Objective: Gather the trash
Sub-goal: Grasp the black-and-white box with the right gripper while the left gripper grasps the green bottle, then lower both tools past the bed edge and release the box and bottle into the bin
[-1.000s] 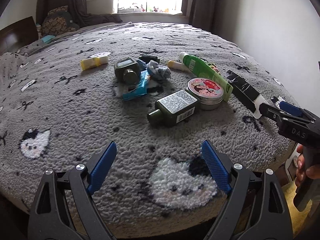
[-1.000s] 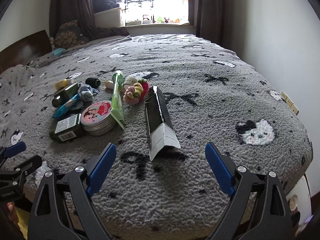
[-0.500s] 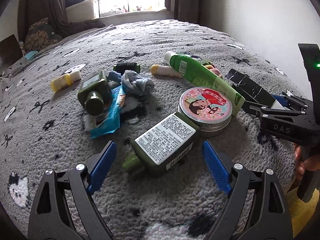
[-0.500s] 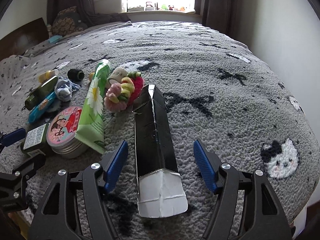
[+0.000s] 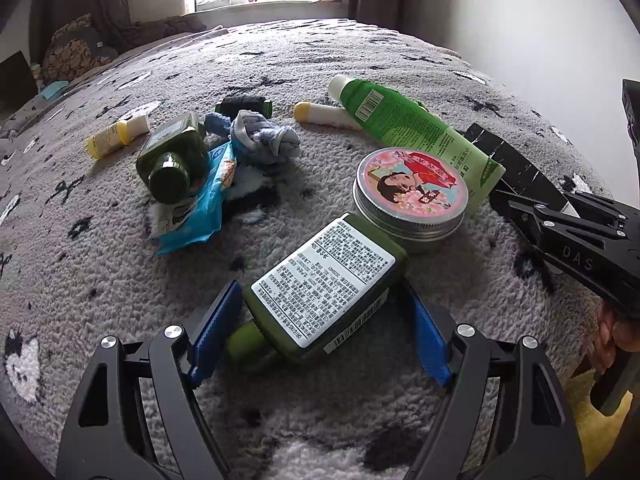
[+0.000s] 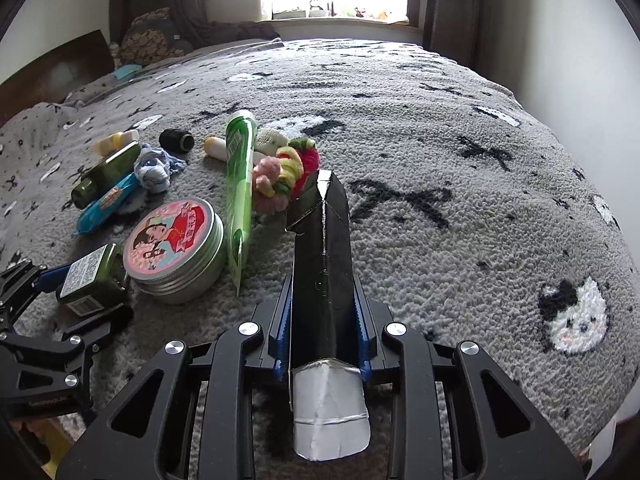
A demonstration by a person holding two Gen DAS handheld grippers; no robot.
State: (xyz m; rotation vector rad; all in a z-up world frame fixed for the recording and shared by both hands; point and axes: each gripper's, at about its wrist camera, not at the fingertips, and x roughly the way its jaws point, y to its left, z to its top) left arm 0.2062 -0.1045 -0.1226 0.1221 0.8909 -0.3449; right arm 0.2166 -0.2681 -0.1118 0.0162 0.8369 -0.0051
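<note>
The right gripper (image 6: 322,332) has just been closing and now pinches the black carton (image 6: 322,264) beside the round tin (image 6: 174,246), long axis along its fingers; the left gripper (image 5: 316,332), closing but spread, straddles the green bottle (image 5: 328,284) touching that tin.

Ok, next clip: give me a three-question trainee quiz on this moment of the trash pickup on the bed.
1. True or false: the right gripper is shut on the black carton.
2. Which item lies between the left gripper's blue pads?
A. round tin
B. green bottle with the white label
C. blue wrapper
3. Fill in: the green tube rests partly against the round ____.

Key
1. True: both blue pads press the carton's sides, the jaws having just been closing on it.
2. B: the labelled bottle sits between the pads, which stand wide on either side of it.
3. tin
</note>
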